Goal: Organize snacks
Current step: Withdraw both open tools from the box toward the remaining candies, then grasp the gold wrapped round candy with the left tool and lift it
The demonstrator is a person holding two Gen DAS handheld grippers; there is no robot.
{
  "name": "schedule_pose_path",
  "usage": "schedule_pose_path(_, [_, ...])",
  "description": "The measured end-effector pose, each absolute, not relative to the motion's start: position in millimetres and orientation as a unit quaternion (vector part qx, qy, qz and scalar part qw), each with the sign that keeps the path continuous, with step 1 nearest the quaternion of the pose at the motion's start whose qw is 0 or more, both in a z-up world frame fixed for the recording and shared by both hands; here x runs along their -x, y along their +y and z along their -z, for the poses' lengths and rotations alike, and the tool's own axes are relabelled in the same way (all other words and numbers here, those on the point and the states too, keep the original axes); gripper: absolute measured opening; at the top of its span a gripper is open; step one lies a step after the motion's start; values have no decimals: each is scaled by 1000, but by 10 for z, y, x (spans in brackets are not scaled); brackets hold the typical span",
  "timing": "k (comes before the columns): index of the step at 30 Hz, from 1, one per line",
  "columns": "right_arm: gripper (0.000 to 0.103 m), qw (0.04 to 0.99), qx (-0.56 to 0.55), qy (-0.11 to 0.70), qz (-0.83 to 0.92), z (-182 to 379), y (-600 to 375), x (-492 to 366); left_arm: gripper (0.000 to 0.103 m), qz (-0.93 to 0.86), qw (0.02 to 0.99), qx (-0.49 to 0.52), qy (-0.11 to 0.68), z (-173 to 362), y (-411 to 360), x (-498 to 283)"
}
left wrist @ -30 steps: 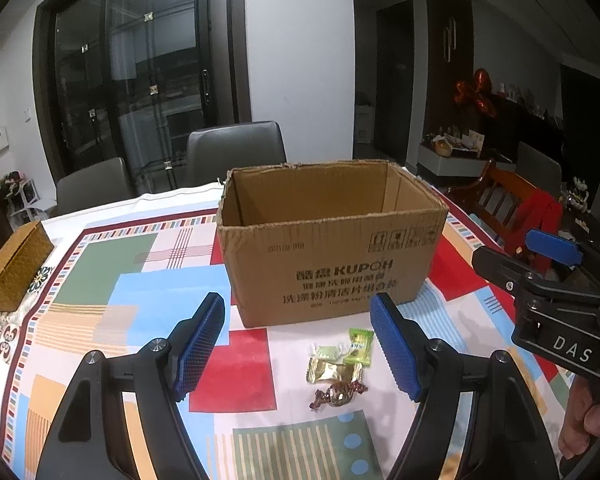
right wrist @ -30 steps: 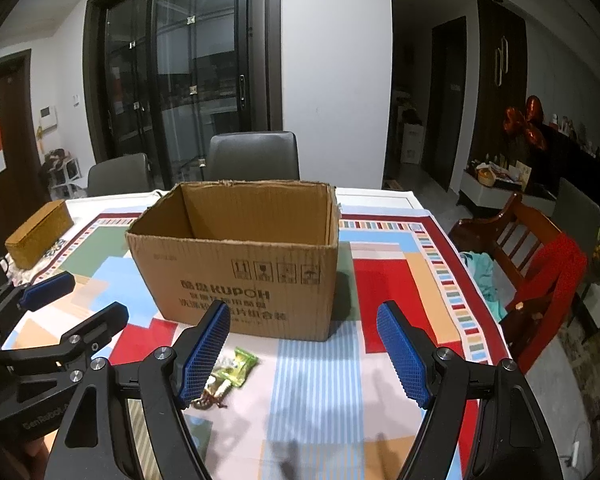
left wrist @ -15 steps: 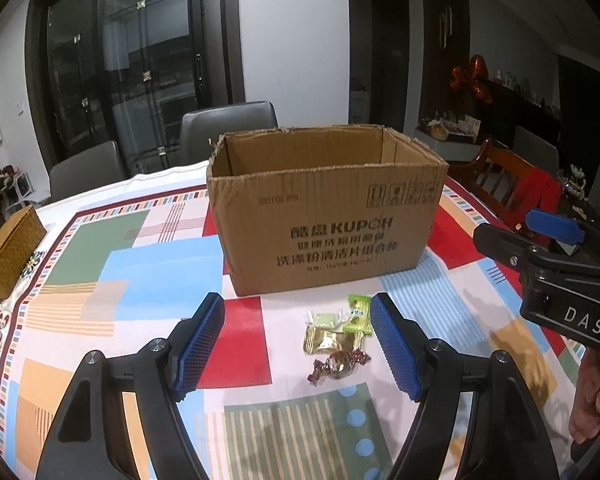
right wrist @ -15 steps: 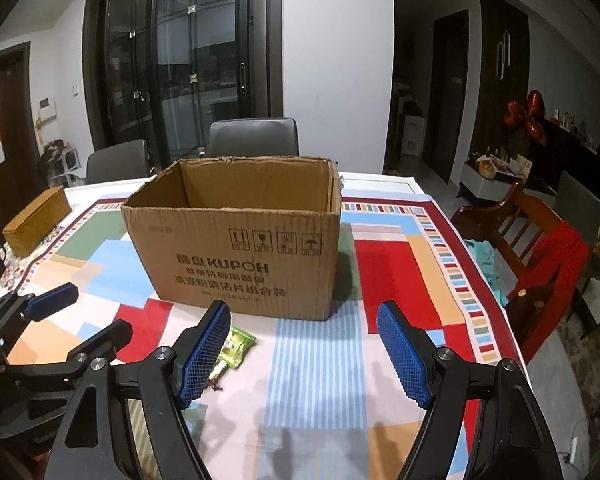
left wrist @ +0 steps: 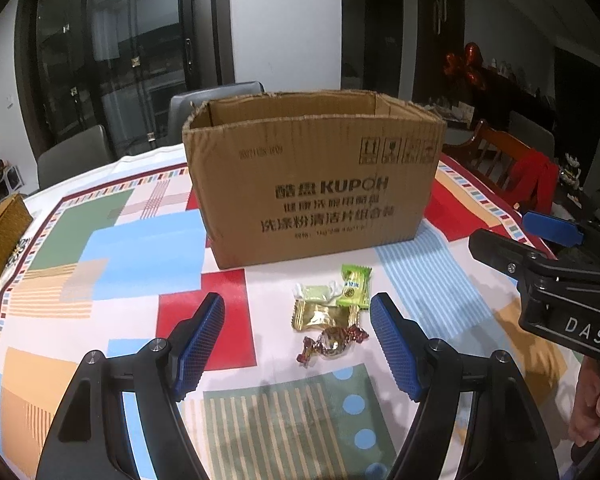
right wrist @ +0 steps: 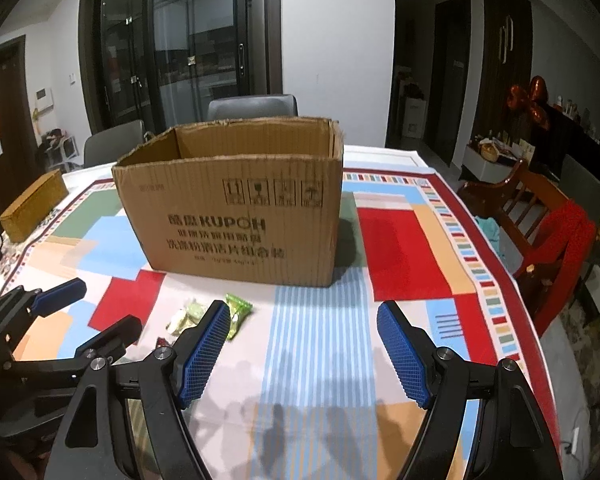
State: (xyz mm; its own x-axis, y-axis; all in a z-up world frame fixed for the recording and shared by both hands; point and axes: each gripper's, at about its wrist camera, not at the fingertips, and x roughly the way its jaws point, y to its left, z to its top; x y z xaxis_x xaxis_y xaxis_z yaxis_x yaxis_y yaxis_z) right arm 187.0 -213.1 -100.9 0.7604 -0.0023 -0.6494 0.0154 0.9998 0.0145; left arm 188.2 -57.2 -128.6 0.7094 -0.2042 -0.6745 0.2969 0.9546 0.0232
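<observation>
An open brown cardboard box (left wrist: pixel 312 188) (right wrist: pixel 236 216) stands on the patterned tablecloth. Just in front of it lie several small snacks: a green packet (left wrist: pixel 355 286) (right wrist: pixel 238 314), a pale wrapped sweet (left wrist: pixel 314 293) (right wrist: pixel 188 314), a gold packet (left wrist: pixel 320 316) and a dark red foil candy (left wrist: pixel 332 343). My left gripper (left wrist: pixel 298 346) hangs open just above the table, the snacks between and slightly beyond its blue pads. My right gripper (right wrist: pixel 304 354) is open over bare cloth, to the right of the snacks, which its left finger (right wrist: pixel 204 350) partly hides.
A woven golden box (left wrist: pixel 0 236) (right wrist: pixel 34 204) sits at the table's left edge. Grey chairs (right wrist: pixel 252 106) stand behind the table, a wooden chair with red cloth (right wrist: pixel 556 232) to the right. The tablecloth (right wrist: pixel 404 252) has free room to the right of the box.
Both grippers have sunk towards the table and come nearer the box and the snacks, which now look larger. Their jaws stayed equally wide. Nothing on the table moved.
</observation>
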Motion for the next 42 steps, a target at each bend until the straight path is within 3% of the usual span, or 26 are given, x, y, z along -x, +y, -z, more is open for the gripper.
schedule_pose_path(9, [77, 931, -14, 364, 3, 1213, -2152, -1929, 74, 153, 908, -70, 384, 1546, -664, -1914])
schedule_pose_path(22, [77, 923, -25, 385, 0, 1466, -2188, -2036, 60, 165, 886, -76, 426, 1855, -749, -2068])
schedule_pose_path(34, [77, 918, -32, 396, 2, 1584, -2238, -2128, 35, 176, 877, -79, 440, 2001, -835, -2143])
schedule_pose_path(42, [77, 917, -31, 398, -4, 1603, -2165, -2160, 28, 171, 880, -69, 438, 1992, -740, -2075])
